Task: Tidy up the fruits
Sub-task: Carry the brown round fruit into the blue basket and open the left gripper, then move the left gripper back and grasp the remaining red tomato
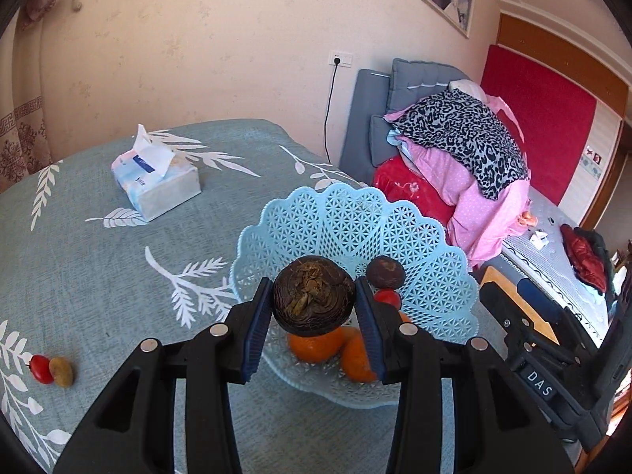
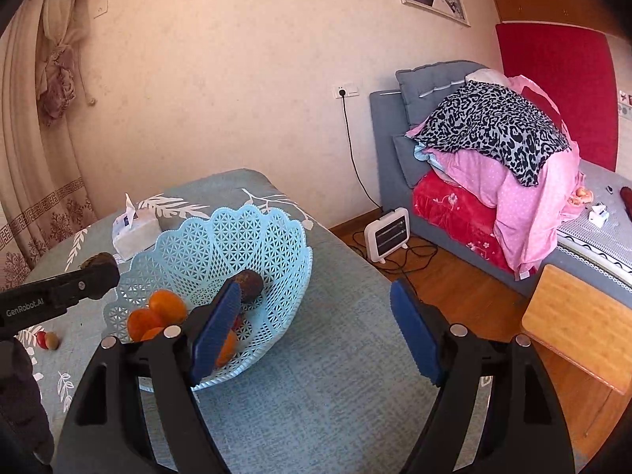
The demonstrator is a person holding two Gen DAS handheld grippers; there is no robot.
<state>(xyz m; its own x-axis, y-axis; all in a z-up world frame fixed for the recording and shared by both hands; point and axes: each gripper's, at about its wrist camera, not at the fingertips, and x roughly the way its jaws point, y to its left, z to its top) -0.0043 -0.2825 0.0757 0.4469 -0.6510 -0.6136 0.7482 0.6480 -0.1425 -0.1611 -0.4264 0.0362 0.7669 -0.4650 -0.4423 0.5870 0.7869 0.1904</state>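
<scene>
A: Left gripper (image 1: 314, 308) — status?

B: Clamped on a dark, flattish fruit (image 1: 314, 295), blue pads pressing both its sides, held above the near rim of the light-blue lattice basket (image 1: 355, 221).

A: Basket contents?

B: Oranges (image 1: 316, 343) at the bottom, a dark round fruit (image 1: 384, 272) by the far wall, a small red tomato (image 1: 388, 298) just beside it.

A: Right gripper (image 2: 316, 331)?

B: Jaws spread wide, nothing between them — hanging over the counter (image 2: 335, 395) on the basket's right.

A: Loose fruit?

B: A red cherry tomato (image 1: 40, 369) touching a small brownish fruit (image 1: 62, 371) on the counter, far left. Tissue box (image 1: 156, 181) sits behind.
</scene>
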